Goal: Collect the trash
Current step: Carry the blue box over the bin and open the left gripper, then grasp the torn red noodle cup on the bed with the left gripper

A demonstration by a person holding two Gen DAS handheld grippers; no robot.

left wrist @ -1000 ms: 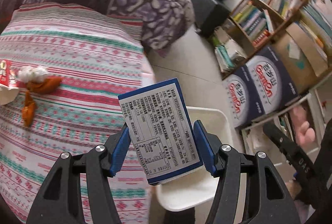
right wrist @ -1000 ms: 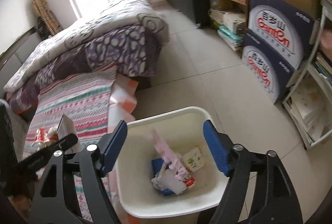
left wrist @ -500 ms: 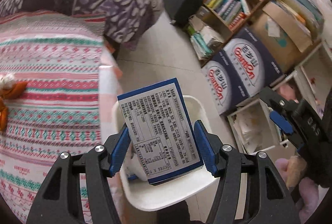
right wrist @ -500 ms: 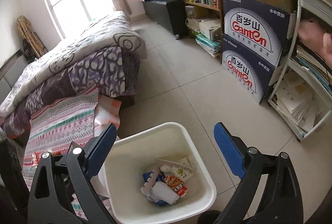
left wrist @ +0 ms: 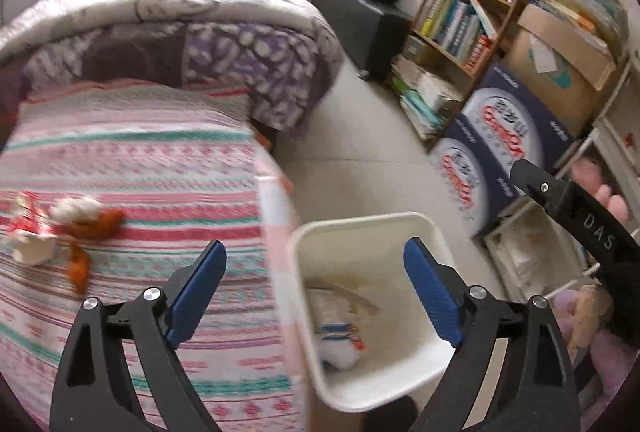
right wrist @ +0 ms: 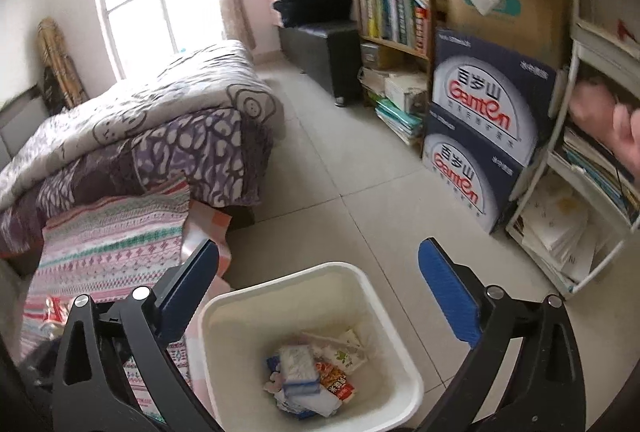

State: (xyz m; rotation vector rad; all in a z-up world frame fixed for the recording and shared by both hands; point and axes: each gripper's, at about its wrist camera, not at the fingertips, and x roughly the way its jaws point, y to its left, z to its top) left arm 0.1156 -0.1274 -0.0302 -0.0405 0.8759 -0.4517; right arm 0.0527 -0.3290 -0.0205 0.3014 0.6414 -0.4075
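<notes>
Two grippers: both spread wide and holding nothing above a white waste bin (right wrist: 390,316) on the tiled floor beside the bed.
Left gripper (left wrist: 316,288): jaws parted, empty; half a second ago they clamped a blue-edged printed box, which is now gone from between them.
Box (right wrist: 298,366): a blue-trimmed pack lying on top of the heap in the bin, seen from the right wrist; likely the one just released, though blur prevents certainty.
Right gripper (right wrist: 318,290): wide open, nothing held, hanging over the bin's rim.
Bin contents: wrappers, a red-printed packet (right wrist: 336,384) and white paper, piled at the bottom.
Still on the bed: a small cluster of litter on the striped cover (left wrist: 132,168), namely a red-and-white wrapper (left wrist: 28,218), a white wad (left wrist: 76,208) and orange peel (left wrist: 94,228), well apart from the bin.
What it means: one drop looks complete; the bed litter appears to be the next pickup, probably for the left gripper, which already faces it.
</notes>
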